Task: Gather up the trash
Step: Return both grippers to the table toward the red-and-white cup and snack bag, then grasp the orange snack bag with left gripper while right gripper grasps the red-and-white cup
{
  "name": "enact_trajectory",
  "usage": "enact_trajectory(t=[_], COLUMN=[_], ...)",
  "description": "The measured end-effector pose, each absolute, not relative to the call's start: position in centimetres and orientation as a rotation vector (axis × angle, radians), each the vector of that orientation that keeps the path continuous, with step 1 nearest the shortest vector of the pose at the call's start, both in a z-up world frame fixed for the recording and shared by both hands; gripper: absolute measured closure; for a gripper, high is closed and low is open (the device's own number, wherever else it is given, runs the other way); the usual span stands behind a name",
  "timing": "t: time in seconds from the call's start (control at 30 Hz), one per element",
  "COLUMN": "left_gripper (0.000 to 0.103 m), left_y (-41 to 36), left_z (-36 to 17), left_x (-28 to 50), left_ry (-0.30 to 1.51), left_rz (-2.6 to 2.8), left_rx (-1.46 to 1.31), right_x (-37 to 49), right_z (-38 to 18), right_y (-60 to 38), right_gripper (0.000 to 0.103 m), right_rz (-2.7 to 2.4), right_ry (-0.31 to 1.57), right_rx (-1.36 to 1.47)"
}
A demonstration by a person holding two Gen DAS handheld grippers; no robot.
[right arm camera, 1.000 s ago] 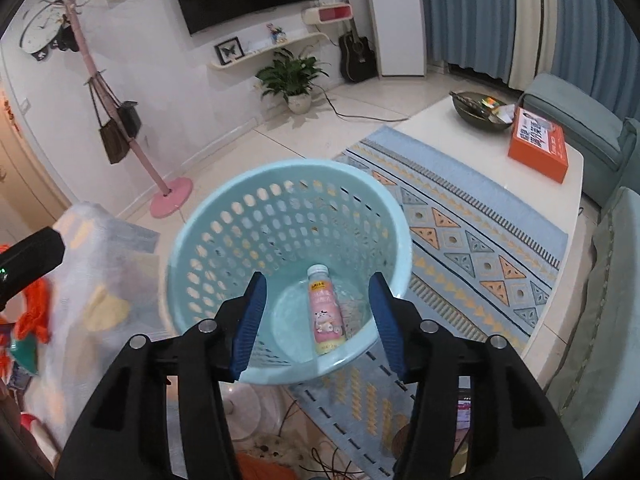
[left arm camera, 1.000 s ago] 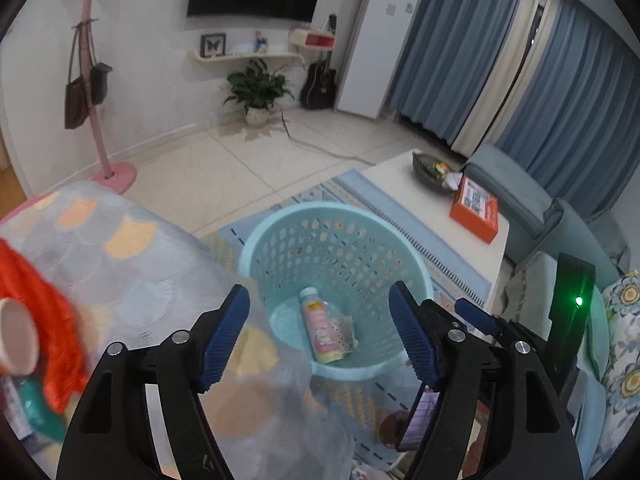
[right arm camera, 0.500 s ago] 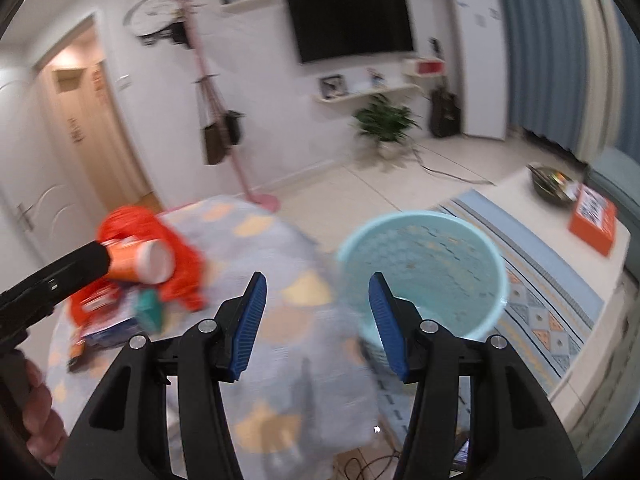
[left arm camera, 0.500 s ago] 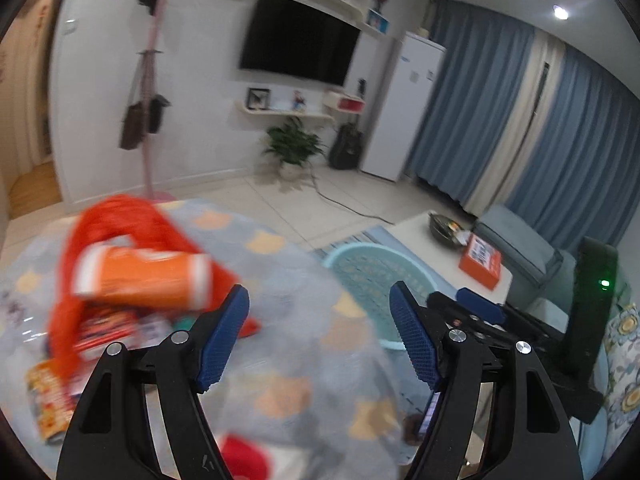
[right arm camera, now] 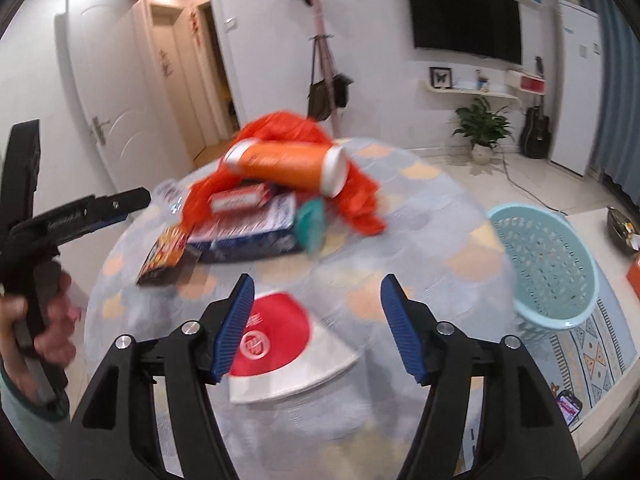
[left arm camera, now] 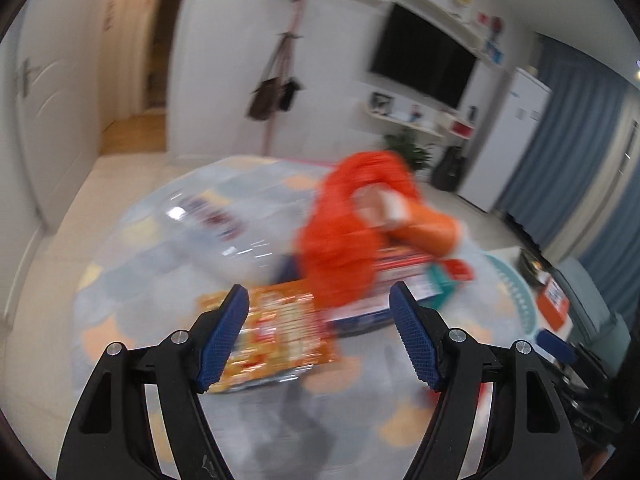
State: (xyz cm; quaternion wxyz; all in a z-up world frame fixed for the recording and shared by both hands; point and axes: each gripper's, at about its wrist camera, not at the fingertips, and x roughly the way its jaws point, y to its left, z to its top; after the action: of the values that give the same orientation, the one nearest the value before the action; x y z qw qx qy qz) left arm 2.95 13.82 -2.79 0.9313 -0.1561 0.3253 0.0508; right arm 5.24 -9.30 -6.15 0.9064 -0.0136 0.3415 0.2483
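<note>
A pile of trash lies on the round clothed table (right arm camera: 432, 216): an orange plastic bag (right arm camera: 360, 196), an orange canister (right arm camera: 288, 166) on its side, a blue box (right arm camera: 248, 232), a teal item (right arm camera: 312, 220) and a dark snack packet (right arm camera: 164, 256). My right gripper (right arm camera: 318, 320) hovers over a red and white flat packet (right arm camera: 280, 344); its jaws are opening and grip nothing. My left gripper (left arm camera: 318, 336) is open above an orange snack packet (left arm camera: 276, 328), beside the orange bag (left arm camera: 348, 224). A light blue basket (right arm camera: 548, 264) stands on the floor to the right of the table.
A hand (right arm camera: 52, 320) holds the left gripper (right arm camera: 136, 200) at the left edge of the table. Behind stand a coat stand with bags (right arm camera: 328, 92), white doors (right arm camera: 112, 92) and a potted plant (right arm camera: 482, 128). A patterned rug (right arm camera: 596, 344) and a low white table (right arm camera: 592, 220) lie right.
Both views have swung left from the basket on the floor to the trash pile on the table. The right gripper's jaws stand wider apart than before.
</note>
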Motion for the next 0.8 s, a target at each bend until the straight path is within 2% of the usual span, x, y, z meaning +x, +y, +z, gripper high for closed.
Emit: enact_trajectory(t=[0.1,0.27,0.4,0.63,0.73,0.8], left_gripper=[0.032,0.031,0.017,0.016,0.028,0.043], left_y=[16.8,18.3,16.5,11.9,11.5,11.5], left_z=[-4.8,-6.8,-7.0,-8.5,-9.1,-9.0], left_x=[2.5,1.4,0.7,2.0,2.9,3.1], left_ry=[0.720,0.756,0.735,0.795,0.831,0.830], left_rz=[0.158,0.144,0.091,0.151,0.208,0.211], left_rx=[-0.337,-0.338,-0.271,-0.011,0.047,0.049], right_x=[4.8,4.5,4.7,5.1,5.2,5.2], right_z=[-7.2,-8.6,-9.1,-9.9,-10.1,-10.1], right_y=[-8.4,-8.3,-8.2,-8.3,-8.4,-8.5], right_gripper=[0.031,0.030,0.030,0.030,0.030,0.030], right_rz=[0.526,0.522,0.520,0.516,0.513,0.517], right_ry=[0.718,0.749,0.759,0.787,0.792,0.794], right_rx=[-0.033,-0.039,-0.041,-0.025,-0.023,-0.023])
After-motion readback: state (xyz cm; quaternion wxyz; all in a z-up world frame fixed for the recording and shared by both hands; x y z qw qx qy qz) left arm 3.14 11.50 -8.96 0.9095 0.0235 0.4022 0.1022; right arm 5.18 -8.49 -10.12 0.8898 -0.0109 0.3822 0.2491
